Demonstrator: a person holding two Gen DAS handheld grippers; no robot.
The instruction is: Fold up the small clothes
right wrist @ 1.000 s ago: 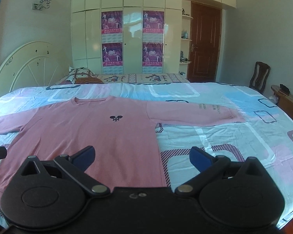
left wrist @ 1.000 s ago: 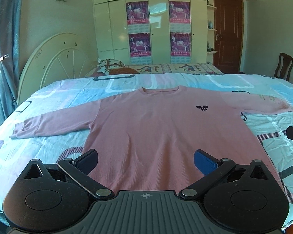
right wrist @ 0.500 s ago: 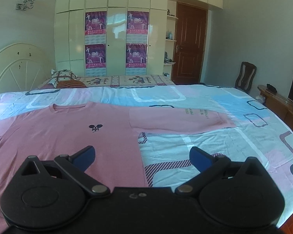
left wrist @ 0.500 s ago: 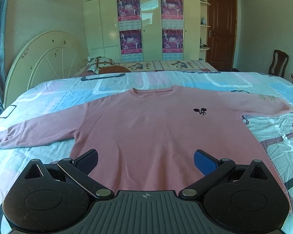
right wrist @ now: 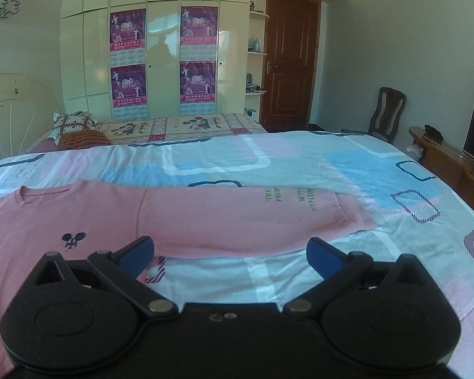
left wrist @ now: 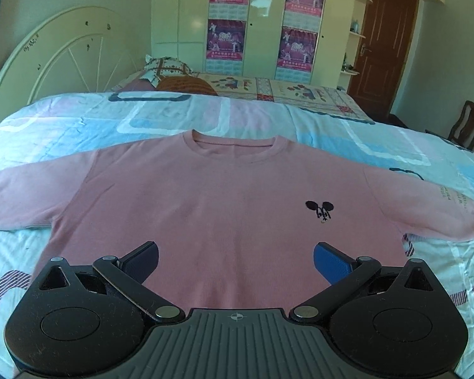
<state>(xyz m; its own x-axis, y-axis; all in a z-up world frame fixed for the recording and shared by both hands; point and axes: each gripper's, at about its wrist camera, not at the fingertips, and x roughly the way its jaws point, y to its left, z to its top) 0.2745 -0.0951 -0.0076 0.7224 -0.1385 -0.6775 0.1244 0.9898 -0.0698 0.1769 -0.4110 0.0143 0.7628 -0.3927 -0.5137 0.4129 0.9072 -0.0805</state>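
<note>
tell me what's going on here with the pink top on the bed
A person holds a hand-held gripper in each hand over a pink long-sleeved top that lies flat, front up, on the patterned bedspread, both sleeves spread out to the sides. The left hand-held gripper is open and points at the body of the top, near its lower part. The right hand-held gripper is open too, facing the sleeve with the printed text. Neither grips any cloth, and no fold has been made yet.

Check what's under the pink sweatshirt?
The pink sweatshirt lies flat on a patterned bedsheet in blue, pink and white, which shows all around it. Whatever lies directly beneath the fabric is covered and can't be seen.
</note>
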